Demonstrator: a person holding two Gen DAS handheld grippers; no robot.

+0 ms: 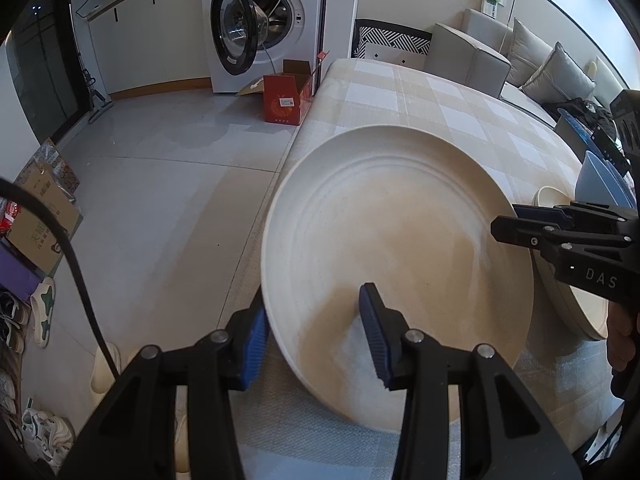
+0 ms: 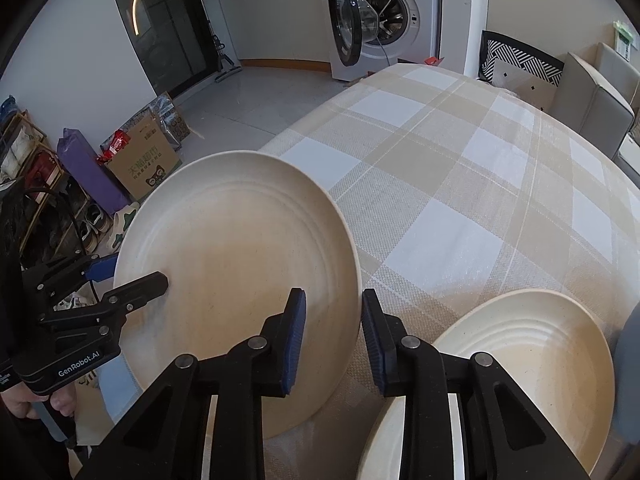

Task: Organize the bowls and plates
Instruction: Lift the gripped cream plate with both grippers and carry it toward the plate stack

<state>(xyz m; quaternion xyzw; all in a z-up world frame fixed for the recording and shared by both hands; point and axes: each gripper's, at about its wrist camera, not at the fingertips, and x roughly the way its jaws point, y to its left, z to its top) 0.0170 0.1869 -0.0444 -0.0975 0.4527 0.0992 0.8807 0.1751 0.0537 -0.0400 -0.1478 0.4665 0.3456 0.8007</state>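
The round table under a beige-and-white checked woven cloth (image 2: 460, 184) fills the space ahead of both tools and carries everything in play. Largest on it is the big cream round plate with ringed grooves (image 1: 384, 240), which sits tilted, its left rim past the table's edge. The left gripper (image 1: 316, 344) straddles the plate's near-left rim, one blue pad under the outside and one over the inside face; it looks clamped on that rim, probably to keep the overhanging side from dropping. The right gripper (image 2: 334, 340) straddles the opposite rim of the same plate, one pad over the inner face and one outside, and from the left wrist view its jaws appear pinched on the edge, though contact of the pads is hard to confirm from its own camera. A two-sided hold like this would suit lifting the plate level toward a stack. Just right of the right gripper, partly under its body, lies a second cream grooved plate (image 2: 532, 360), the likely place for stacking and also the nearest thing to knock. Beyond the right tool sit a pale blue bowl (image 1: 600, 180) and a small cream bowl (image 1: 550, 196), close together. Further off stand a white front-loading washing machine with its door open (image 2: 384, 16), a grey sofa (image 1: 472, 52), a red cardboard box (image 1: 286, 98) and shoes on the floor, all well apart from the work.
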